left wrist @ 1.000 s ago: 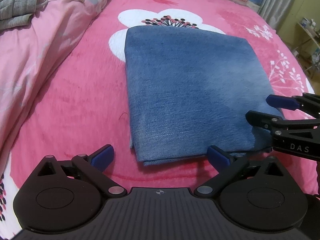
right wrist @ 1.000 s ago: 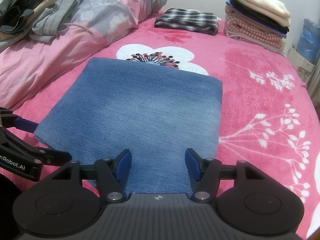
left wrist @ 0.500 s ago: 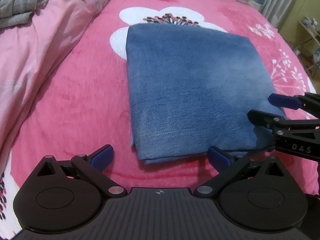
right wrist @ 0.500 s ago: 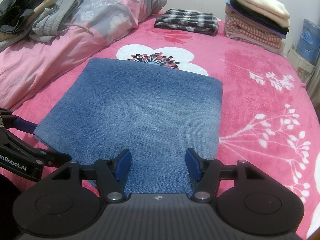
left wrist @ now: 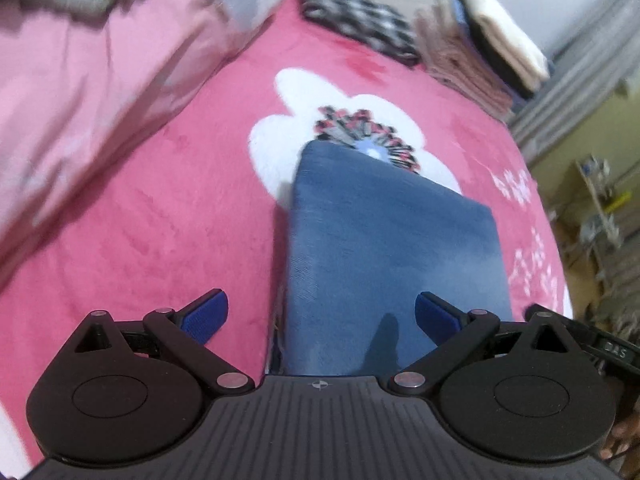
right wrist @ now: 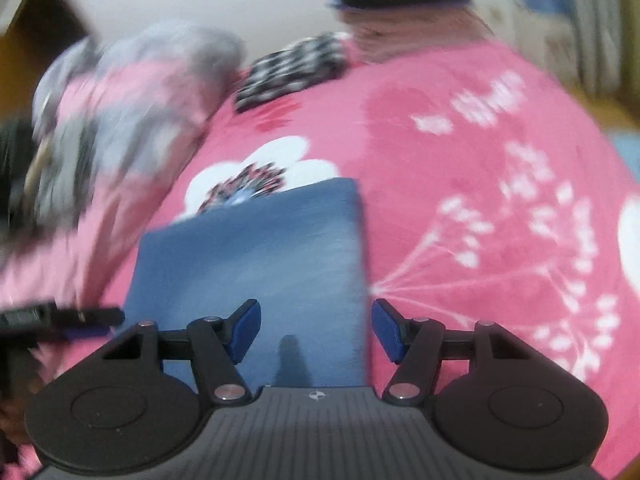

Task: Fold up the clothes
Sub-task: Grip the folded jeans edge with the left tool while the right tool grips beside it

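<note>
Folded blue jeans [left wrist: 392, 248] lie flat on the pink flowered blanket [left wrist: 160, 220]. My left gripper [left wrist: 320, 312] is open and hovers over the near left corner of the jeans, whose left edge runs between the fingers. The right wrist view is blurred by motion. In it the jeans [right wrist: 260, 256] show again, and my right gripper [right wrist: 316, 328] is open astride their right edge. Neither gripper presses on the cloth. One finger of the right gripper [left wrist: 538, 312] pokes in at the right of the left view. The left gripper's finger [right wrist: 88, 315] shows at the left of the right view.
A plaid folded garment [left wrist: 356, 16] and a stack of folded clothes [left wrist: 480, 52] sit at the far end of the bed. A pink quilt [left wrist: 80, 80] with loose grey clothing is heaped along the left. The bed's edge and a shelf [left wrist: 600, 200] lie at the right.
Both grippers have rolled and shifted along the near edge of the jeans. The left now straddles the left edge and the right the right edge. Both stayed open.
</note>
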A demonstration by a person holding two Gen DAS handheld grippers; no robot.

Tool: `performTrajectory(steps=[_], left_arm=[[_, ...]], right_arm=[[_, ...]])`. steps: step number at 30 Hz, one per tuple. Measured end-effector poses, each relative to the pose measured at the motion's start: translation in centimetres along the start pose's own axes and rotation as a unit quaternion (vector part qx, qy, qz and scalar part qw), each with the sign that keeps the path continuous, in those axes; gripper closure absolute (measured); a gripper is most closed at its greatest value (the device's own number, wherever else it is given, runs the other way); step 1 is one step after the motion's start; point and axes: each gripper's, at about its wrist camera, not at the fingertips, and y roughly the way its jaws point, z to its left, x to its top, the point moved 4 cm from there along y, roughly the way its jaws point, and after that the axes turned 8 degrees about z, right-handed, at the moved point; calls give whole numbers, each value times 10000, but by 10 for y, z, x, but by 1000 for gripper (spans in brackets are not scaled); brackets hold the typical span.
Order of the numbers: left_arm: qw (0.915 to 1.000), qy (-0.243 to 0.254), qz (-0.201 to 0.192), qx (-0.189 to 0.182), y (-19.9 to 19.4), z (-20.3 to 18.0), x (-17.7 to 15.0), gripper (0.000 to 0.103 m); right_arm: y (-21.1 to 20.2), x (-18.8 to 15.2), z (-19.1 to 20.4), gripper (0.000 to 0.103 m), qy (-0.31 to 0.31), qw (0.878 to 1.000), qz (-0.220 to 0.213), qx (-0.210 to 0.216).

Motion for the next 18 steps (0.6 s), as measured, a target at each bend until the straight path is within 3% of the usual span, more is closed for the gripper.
performTrajectory(steps=[7,18], left_arm=[[9963,-143,236,-808,22,5,2,3],[9876,-6,400,-1519,51,2,25,0]], right_arm=[[32,18,-56,36,1283,9839,581,1105],[77,46,-63,32,1674,9586,813,2158]])
